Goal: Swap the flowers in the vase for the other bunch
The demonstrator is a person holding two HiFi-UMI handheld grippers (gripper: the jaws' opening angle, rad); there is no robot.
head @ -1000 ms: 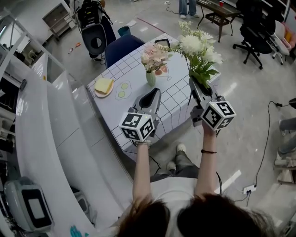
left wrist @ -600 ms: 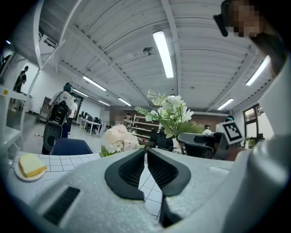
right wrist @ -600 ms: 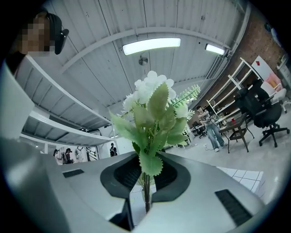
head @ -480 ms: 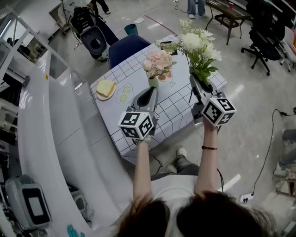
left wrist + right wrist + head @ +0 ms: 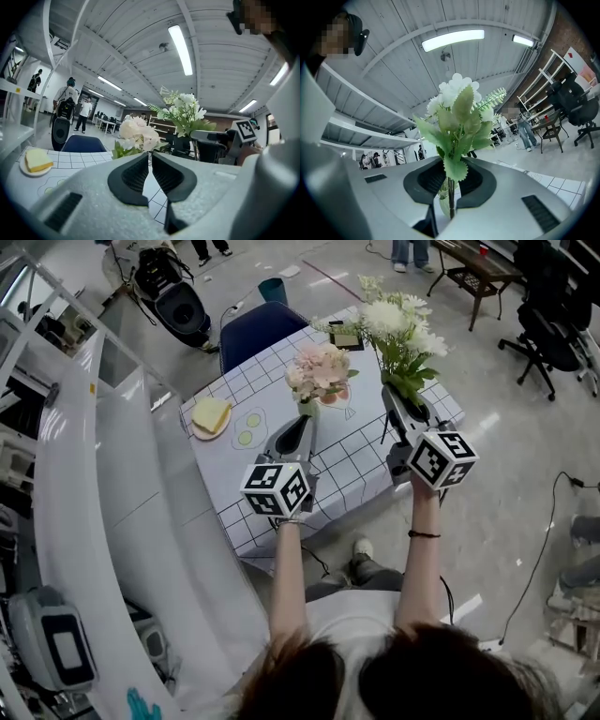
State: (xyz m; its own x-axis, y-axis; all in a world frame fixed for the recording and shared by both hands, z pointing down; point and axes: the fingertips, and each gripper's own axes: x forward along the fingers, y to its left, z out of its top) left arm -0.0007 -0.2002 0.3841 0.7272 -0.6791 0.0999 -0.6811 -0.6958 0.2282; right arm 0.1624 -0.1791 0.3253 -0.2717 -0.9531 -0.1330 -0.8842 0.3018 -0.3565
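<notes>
A rectangular table (image 5: 361,451) seen from steeply above, set at a slant, covered by a white cloth (image 5: 242,486) printed with a dark grid that hangs over the near edges. Near the left edge sits a small plate (image 5: 200,431) bearing a thick yellow slice (image 5: 212,412). Just beside it, toward the middle, lie two pale green rounds (image 5: 248,427) inside a drawn outline (whether printed or real things cannot be told). Near the centre a small pale green vase (image 5: 307,407) stands upright, holding pink flowers (image 5: 319,369). At the far end lies a dark flat thing (image 5: 344,338), too small to identify.
</notes>
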